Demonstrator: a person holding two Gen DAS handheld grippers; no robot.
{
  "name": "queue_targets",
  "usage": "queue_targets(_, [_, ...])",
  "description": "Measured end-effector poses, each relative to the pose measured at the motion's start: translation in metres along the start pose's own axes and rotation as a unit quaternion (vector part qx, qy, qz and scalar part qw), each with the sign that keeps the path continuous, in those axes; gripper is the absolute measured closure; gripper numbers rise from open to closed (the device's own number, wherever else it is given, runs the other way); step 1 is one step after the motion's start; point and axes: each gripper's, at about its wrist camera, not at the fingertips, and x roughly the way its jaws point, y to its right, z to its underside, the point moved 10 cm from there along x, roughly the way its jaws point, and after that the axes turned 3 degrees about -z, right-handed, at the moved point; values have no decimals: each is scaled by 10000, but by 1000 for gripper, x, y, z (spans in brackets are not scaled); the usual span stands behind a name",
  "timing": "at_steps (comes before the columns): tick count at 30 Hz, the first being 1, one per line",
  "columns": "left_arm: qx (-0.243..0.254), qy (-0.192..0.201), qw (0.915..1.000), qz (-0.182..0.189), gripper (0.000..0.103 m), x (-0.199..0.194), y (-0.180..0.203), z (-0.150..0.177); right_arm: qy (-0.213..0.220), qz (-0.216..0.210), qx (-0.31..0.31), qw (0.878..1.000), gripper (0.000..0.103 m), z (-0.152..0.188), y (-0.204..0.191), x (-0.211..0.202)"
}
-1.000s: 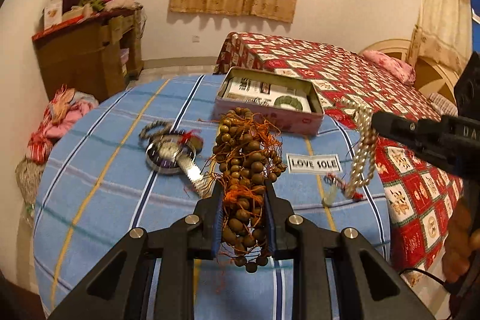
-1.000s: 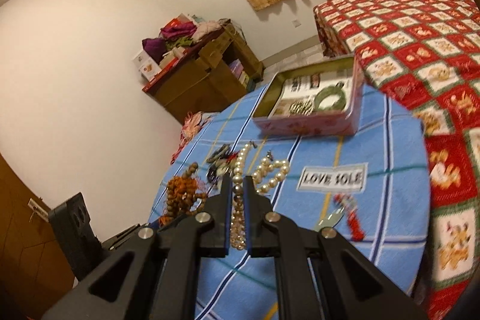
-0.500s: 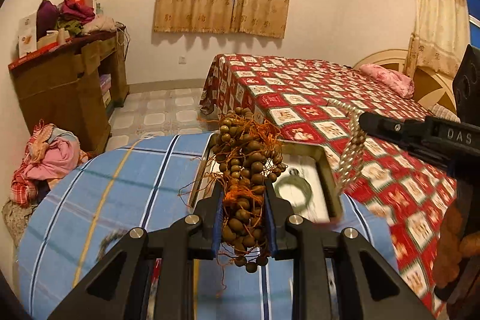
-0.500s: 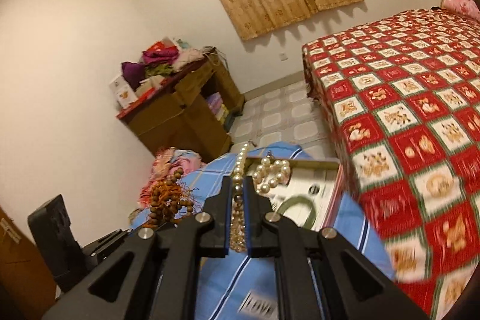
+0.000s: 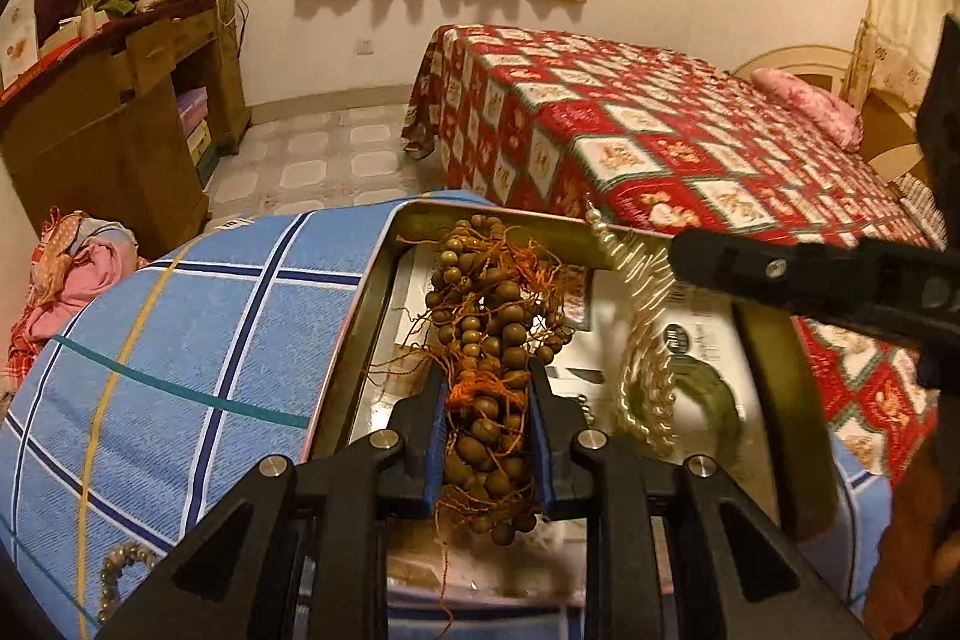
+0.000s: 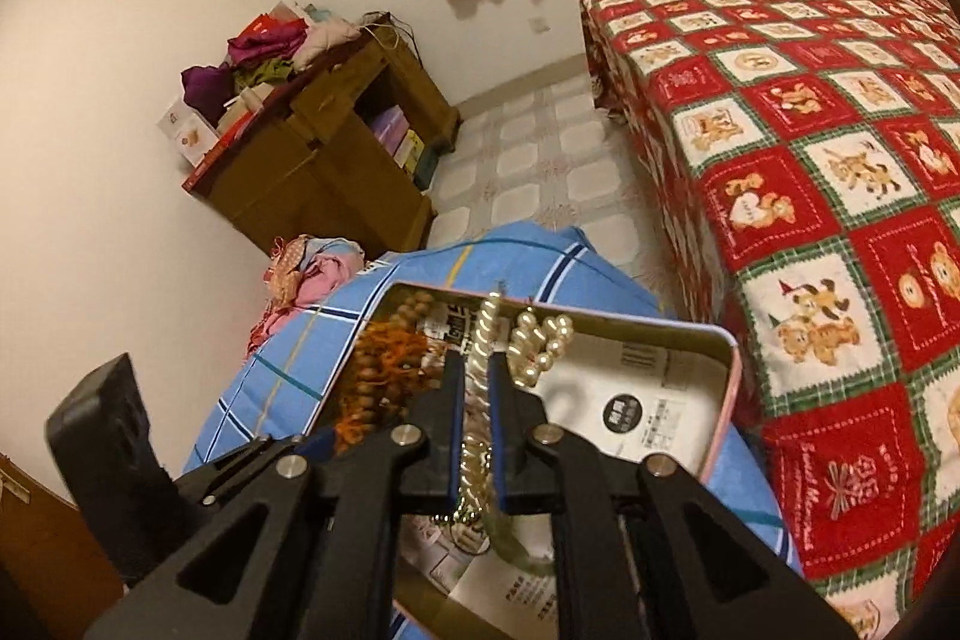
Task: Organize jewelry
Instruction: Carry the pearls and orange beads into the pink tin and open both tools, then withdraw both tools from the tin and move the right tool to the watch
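Hanging over the open tin (image 5: 774, 376), the left gripper (image 5: 487, 394) clamps wooden beads (image 5: 489, 328); the right gripper's (image 6: 474, 382) jaws are opening around the pearls (image 6: 540, 334).

Pearl strand (image 5: 645, 340) motion-blurred in the left wrist view, single pearls unreadable; its lower end in the right wrist view (image 6: 477, 466) smeared too. Green bangle (image 5: 711, 394) blurred, part hidden behind the pearls. Tin (image 5: 774, 370) near edge hidden by the left gripper (image 5: 487, 430). Print on the tin's paper liner (image 6: 630, 412) too small to read. Beaded bracelet (image 5: 120, 565), near left on the worktop, cut off by the gripper body.
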Motion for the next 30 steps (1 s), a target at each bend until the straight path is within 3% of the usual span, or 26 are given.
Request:
queue_targets(3, [64,-192,9997,-105,75,2,-1,3,-13,-120,125,9998,85,0,-4,-12])
queue_targets(7, [73,-65,9991,-406,34,-19,-6,-5,229,-24,19,9997,85,-9,-18,-41])
queue_targets(8, [37,52,9989,-455,32,-30,-8,-8,333,-45,28,9994,85,-9,-25,-57])
queue_targets(11, [-60,214,9988,-427,32,-65,-11,-5,622,-34,-28,9981,82,-9,-42,-92])
queue_targets(13, [-126,313,9982,-494,32,-86,-16,4,824,120,-73,9965,49,-3,-50,-109])
queue_targets(15, [-154,367,9972,-635,32,-108,-21,22,1125,173,-67,9935,27,19,-63,-131])
queue_targets(18, [-179,341,9963,-775,32,-133,-27,56,1169,226,-50,9929,25,51,-74,-137])
queue_targets(23, [-341,91,9924,-1178,32,-157,-39,112,850,324,75,9958,25,115,-87,-119])
queue_targets(30, [-490,23,9870,-1532,32,-183,-55,150,465,211,87,9987,25,166,-100,-112])
